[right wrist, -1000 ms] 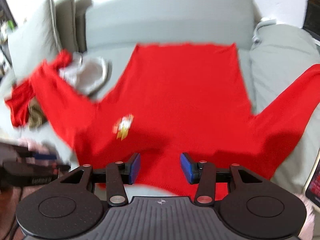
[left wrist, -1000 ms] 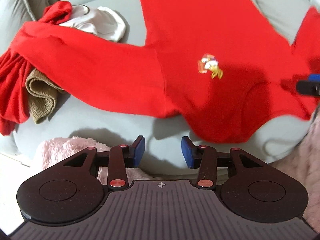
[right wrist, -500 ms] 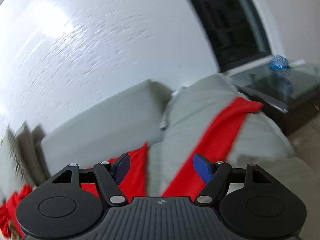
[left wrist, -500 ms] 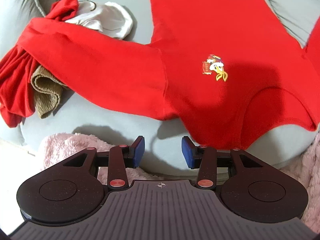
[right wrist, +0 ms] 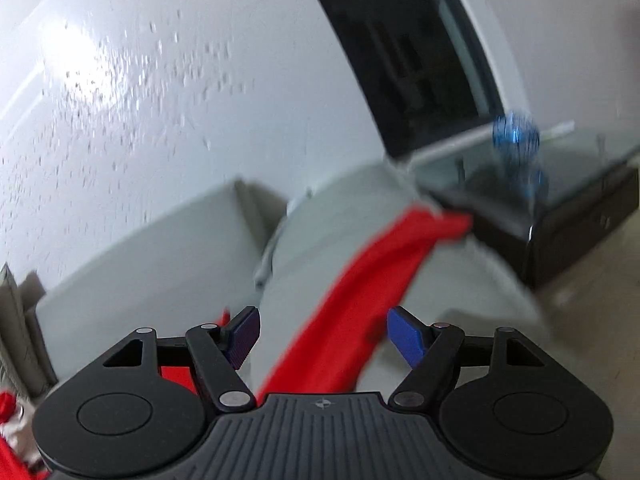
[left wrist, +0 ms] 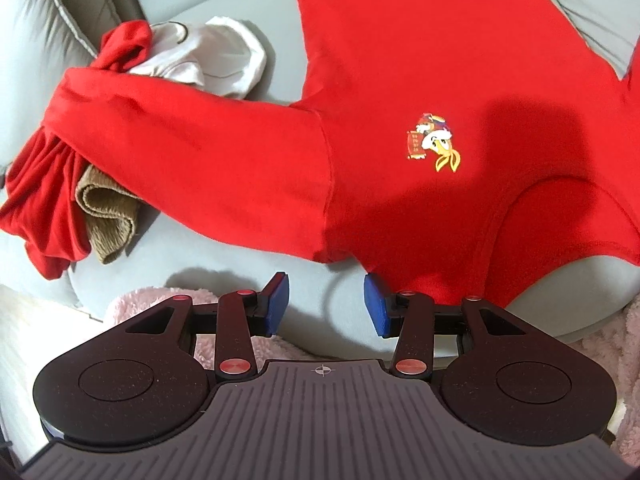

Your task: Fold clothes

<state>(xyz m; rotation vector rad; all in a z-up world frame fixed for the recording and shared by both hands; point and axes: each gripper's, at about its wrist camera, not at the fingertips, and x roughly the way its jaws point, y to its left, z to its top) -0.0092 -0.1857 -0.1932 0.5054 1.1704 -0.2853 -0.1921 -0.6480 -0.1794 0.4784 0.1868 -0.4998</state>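
A red long-sleeved sweatshirt [left wrist: 420, 80] with a small cartoon print [left wrist: 434, 142] lies spread on the grey sofa seat [left wrist: 224, 260], collar toward me. One sleeve [left wrist: 192, 160] stretches left over a pile of clothes. My left gripper [left wrist: 325, 304] hovers open above the seat's front edge, just short of the shoulder, with nothing between its blue pads. In the right wrist view the other red sleeve [right wrist: 384, 268] runs up over a grey cushion [right wrist: 332, 240]. My right gripper [right wrist: 323, 330] is open wide, low over that sleeve, its pads clear of the cloth.
At the left lie a white garment [left wrist: 216, 60], a tan folded cloth [left wrist: 106, 208] and more red cloth [left wrist: 36, 208]. A pink fluffy rug [left wrist: 144, 300] lies in front of the sofa. A dark glass side table [right wrist: 560, 200] stands beyond the cushion, against a white wall [right wrist: 160, 100].
My right gripper swung away from the sweatshirt's body to the right, now faces the sleeve on the cushion, and opened wider. The left gripper's view shifted slightly; its opening is unchanged.
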